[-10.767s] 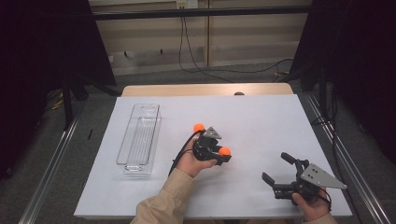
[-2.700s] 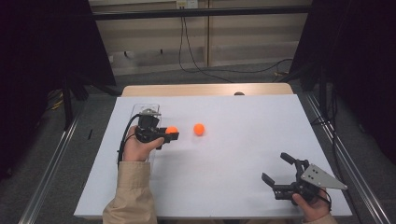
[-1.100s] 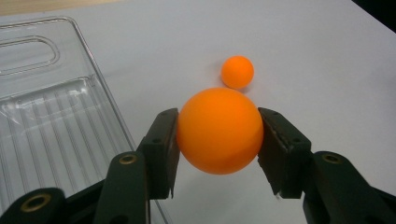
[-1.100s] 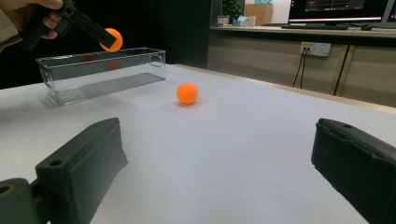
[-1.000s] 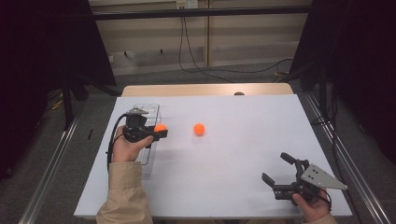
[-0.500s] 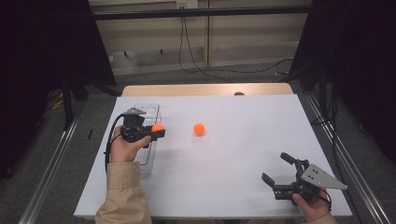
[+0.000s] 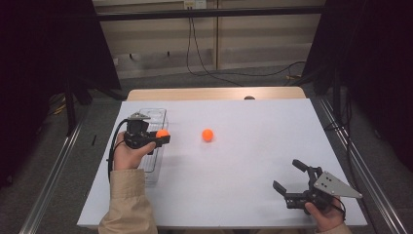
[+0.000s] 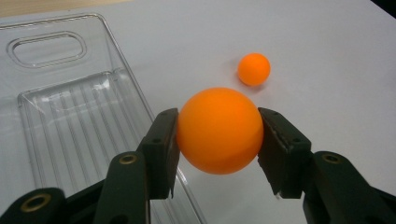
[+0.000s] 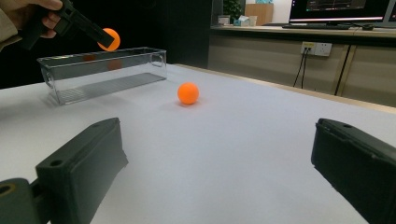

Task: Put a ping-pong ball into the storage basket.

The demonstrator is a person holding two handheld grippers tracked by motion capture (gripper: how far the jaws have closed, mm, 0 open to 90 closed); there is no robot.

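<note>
High view: left gripper is held over the right-hand edge of the clear plastic bin, at the left of the white tabletop; its jaws are clamped on an orange ball. A second orange ball lies on the tabletop to the right of the bin, apart from it. Right gripper sits near the front right corner of the tabletop, jaws spread, nothing between them. Left gripper view: held ball is pinched from both sides by the black jaws, above the bin's long wall; the bin is empty, and the loose ball lies beyond on the tabletop. Right gripper view: own jaws stand wide apart and empty; loose ball rests ahead on the tabletop, bin behind it to the left, held ball raised above the bin's rim.
</note>
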